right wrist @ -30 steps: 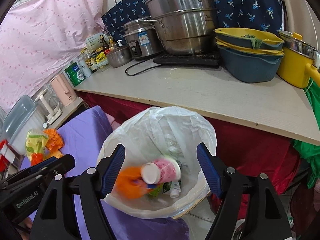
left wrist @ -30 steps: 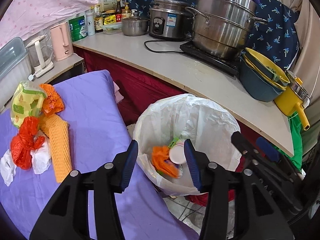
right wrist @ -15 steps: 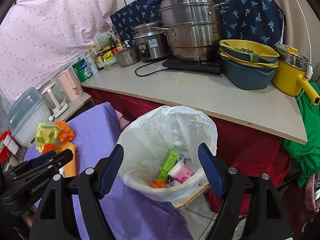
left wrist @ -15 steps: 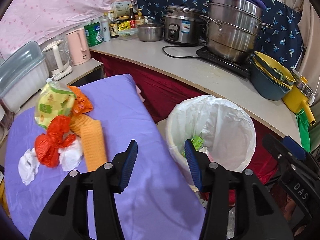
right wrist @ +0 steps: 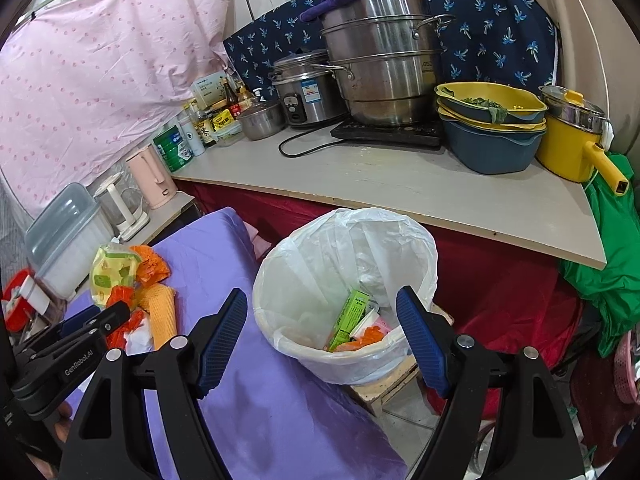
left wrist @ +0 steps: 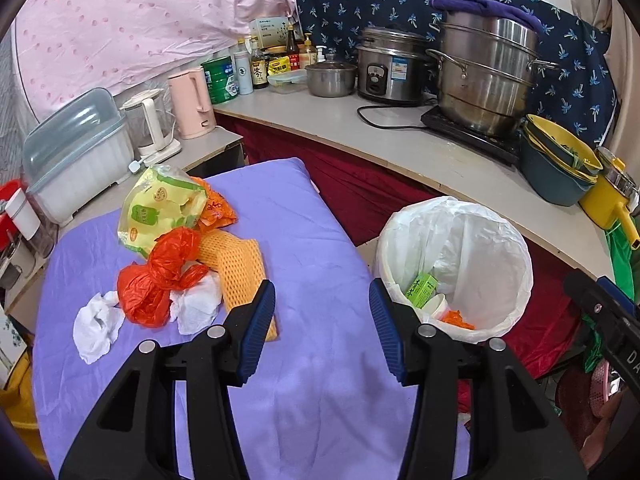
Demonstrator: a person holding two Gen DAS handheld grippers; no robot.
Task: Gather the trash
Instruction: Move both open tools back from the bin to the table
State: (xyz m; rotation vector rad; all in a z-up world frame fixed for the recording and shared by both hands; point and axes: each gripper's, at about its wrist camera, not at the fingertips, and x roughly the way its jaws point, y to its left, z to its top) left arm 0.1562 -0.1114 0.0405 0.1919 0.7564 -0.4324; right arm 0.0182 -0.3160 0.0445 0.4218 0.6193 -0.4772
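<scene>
Trash pile [left wrist: 176,264] on purple cloth [left wrist: 316,240], lined bin [right wrist: 344,300] alongside, left gripper [left wrist: 322,322] and right gripper [right wrist: 322,336] jaws apart, empty.

A pale counter [right wrist: 400,184] crowded with steel pots [right wrist: 384,60] runs beneath pink [right wrist: 100,80] and navy [right wrist: 492,32] cloths.

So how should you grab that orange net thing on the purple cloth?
Take the orange foam net at its near end, coming down from above with the jaws across its narrow width. It lies flat and long, its far end tucked under the red plastic bag, so the near end is free.
</scene>
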